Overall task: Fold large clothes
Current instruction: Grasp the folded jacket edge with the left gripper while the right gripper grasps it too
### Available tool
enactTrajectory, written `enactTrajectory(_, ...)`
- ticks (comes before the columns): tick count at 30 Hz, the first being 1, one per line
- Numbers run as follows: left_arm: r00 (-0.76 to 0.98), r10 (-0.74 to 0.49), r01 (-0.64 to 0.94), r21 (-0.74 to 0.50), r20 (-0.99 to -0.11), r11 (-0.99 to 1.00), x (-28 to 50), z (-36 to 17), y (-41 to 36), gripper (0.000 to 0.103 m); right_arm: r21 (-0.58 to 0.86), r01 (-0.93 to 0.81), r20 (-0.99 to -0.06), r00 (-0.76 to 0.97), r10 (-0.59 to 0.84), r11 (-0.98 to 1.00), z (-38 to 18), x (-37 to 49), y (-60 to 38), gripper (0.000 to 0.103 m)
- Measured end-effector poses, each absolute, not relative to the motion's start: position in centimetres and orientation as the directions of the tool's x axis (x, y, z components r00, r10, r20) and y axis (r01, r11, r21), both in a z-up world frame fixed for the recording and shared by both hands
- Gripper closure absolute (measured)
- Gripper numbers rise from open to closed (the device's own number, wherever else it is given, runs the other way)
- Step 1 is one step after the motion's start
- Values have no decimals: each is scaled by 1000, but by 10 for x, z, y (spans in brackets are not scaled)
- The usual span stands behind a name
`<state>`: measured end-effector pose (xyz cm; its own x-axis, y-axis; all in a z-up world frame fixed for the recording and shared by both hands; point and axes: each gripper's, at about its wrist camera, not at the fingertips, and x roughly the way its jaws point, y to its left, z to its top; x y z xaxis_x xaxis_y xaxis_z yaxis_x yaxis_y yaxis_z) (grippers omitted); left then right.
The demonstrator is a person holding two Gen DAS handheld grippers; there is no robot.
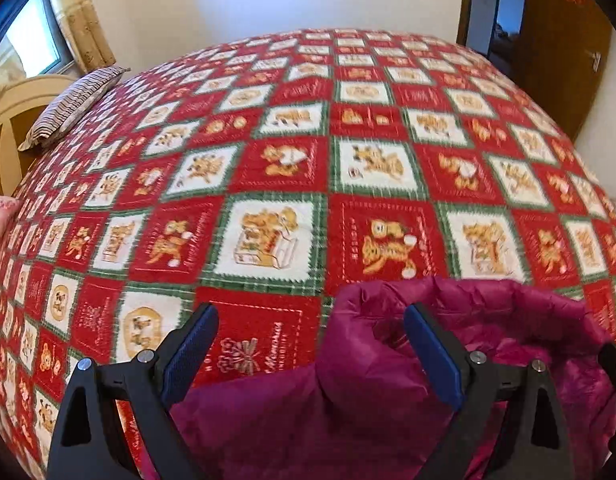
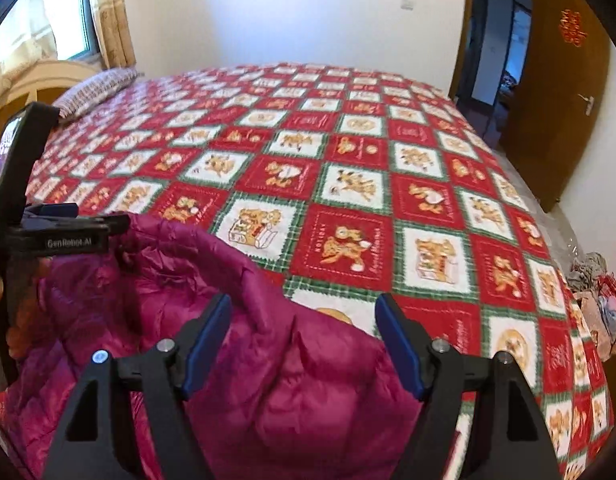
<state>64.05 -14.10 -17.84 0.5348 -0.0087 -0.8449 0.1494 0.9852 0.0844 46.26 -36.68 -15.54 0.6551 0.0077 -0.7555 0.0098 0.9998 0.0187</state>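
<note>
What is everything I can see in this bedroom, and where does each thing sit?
Puffy jacket: one, magenta, crumpled at the near edge of the bed, below both claws.
Bedspread: one, red and white squares with green borders and orange bears, covering the whole bed.
Pillow: one, striped brown and white, far left corner of the bed.
Headboard: one, cream, left end of the bed.
Window with curtain: one, yellowish curtain, upper left.
Door: one, brown wood, standing open on the right, red ornament on it.
Heap of bags and cloth: mixed colours, on the floor to the right of the bed.
Left claw: one, black with blue pads, open over the jacket's edge.
Right claw: one, black with blue pads, open above the jacket.
</note>
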Motion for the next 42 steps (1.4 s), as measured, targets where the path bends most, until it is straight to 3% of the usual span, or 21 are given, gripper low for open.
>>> enactTrajectory(3,531,-36,188,77,-846,979,634,-185,-141,9,8,-17,-769,639,17,1000,-164,472,-362,26)
enactTrajectory(4,537,-73,209,49,-841,977,630,-184,-138,12,4,-29,-773,634,21,1000,-167,473,-360,31)
enactTrajectory(5,542,-93,225,37,-835,974,626,-183,-136,18,-12,-44,-778,628,19,999,-169,473,-357,40)
enactTrajectory(6,539,-113,249,29,-835,968,622,-182,-136,39,-35,-58,-785,619,9,998,-172,474,-355,70)
enactTrajectory(7,523,-145,287,13,-840,958,617,-180,-135,63,-52,-72,-795,607,2,996,-175,474,-353,88)
enactTrajectory(9,513,-183,323,-9,-838,946,607,-177,-133,79,-74,-75,-788,616,-12,994,-175,467,-352,88)
enactTrajectory(12,558,-216,371,8,-801,929,581,-165,-130,87,-103,-68,-759,650,-34,992,-171,452,-350,91)
enactTrajectory(19,601,-233,387,24,-765,922,529,-168,-110,91,-107,-53,-721,691,-41,993,-166,418,-353,93)
enactTrajectory(27,589,-150,352,85,-794,932,528,-219,-110,92,-207,-69,-770,626,-119,976,-211,411,-347,95)
enactTrajectory(32,605,-159,347,78,-780,935,522,-210,-109,91,-233,-64,-770,622,-143,970,-213,410,-345,95)
enactTrajectory(35,609,-171,344,63,-774,937,512,-198,-104,84,-207,-66,-775,619,-123,976,-212,407,-350,92)
enactTrajectory(38,634,-201,350,44,-747,936,496,-179,-97,72,-184,-62,-770,630,-105,981,-204,398,-355,76)
enactTrajectory(39,643,-209,347,37,-737,937,493,-173,-95,59,-181,-62,-767,633,-102,982,-202,395,-357,70)
enactTrajectory(40,661,-219,339,25,-718,940,487,-163,-90,36,-181,-61,-765,637,-101,982,-199,391,-358,62)
enactTrajectory(42,707,-221,316,21,-672,949,480,-148,-83,18,-193,-56,-756,645,-112,980,-192,383,-363,57)
